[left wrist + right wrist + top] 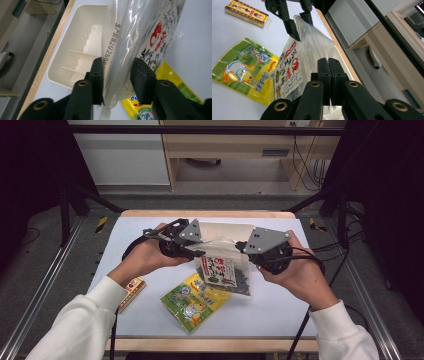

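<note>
I have the clear plastic seaweed packet with the red-lettered label [223, 270] hanging above the white table [280, 305], pinched at its top edge from both sides. My left gripper [116, 72] has its jaws parted around the packet's sealed edge, one pad touching; my right gripper [328, 75] is clenched on the film. The cream plastic tray [72, 37] sits behind near the far edge, the yellow-green snack pouch [195, 302] below.

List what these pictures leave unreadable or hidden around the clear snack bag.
- Cream tray: high view, mostly behind the clear bag and both grippers.
- Bag's small print: high view, too small.
- Left gripper: left gripper view, the bag's folds hide whether its pads touch.
- Yellow packet: left gripper view, cut off behind the bag.
</note>
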Action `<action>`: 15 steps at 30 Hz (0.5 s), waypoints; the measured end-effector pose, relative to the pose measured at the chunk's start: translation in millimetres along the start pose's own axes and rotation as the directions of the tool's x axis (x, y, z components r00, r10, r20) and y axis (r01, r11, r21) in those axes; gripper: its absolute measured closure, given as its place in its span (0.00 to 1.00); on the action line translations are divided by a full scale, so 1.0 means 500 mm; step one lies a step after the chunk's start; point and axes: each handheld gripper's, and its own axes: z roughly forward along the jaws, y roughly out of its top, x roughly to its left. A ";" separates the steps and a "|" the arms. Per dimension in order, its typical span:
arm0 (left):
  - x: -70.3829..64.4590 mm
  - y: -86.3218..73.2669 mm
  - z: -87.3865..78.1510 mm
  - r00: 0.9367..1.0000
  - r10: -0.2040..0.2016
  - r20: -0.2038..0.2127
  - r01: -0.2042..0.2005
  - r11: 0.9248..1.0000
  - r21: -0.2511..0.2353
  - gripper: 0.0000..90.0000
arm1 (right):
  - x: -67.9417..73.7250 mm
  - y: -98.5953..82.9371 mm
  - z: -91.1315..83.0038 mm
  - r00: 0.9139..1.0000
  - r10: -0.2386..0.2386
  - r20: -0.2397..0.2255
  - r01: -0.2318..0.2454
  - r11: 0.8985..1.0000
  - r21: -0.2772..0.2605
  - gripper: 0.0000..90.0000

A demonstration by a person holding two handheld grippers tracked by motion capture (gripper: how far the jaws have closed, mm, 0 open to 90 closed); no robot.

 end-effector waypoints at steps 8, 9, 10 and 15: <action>-0.008 0.015 -0.013 1.000 0.007 0.028 -0.007 1.000 -0.020 0.84 | -0.012 -0.013 -0.019 0.999 0.032 0.008 -0.032 0.999 -0.001 0.99; -0.010 0.018 -0.015 1.000 0.010 0.026 -0.009 1.000 -0.024 0.84 | -0.014 -0.013 -0.023 0.999 0.036 0.007 -0.036 0.999 -0.002 0.99; -0.011 0.021 -0.017 1.000 0.013 0.026 -0.013 1.000 -0.020 0.85 | -0.016 -0.013 -0.027 0.999 0.037 0.006 -0.037 0.999 -0.003 0.99; -0.019 0.032 -0.021 0.999 0.027 0.037 -0.026 1.000 -0.017 0.86 | -0.021 -0.015 -0.038 0.999 0.048 -0.009 -0.048 0.999 0.010 0.98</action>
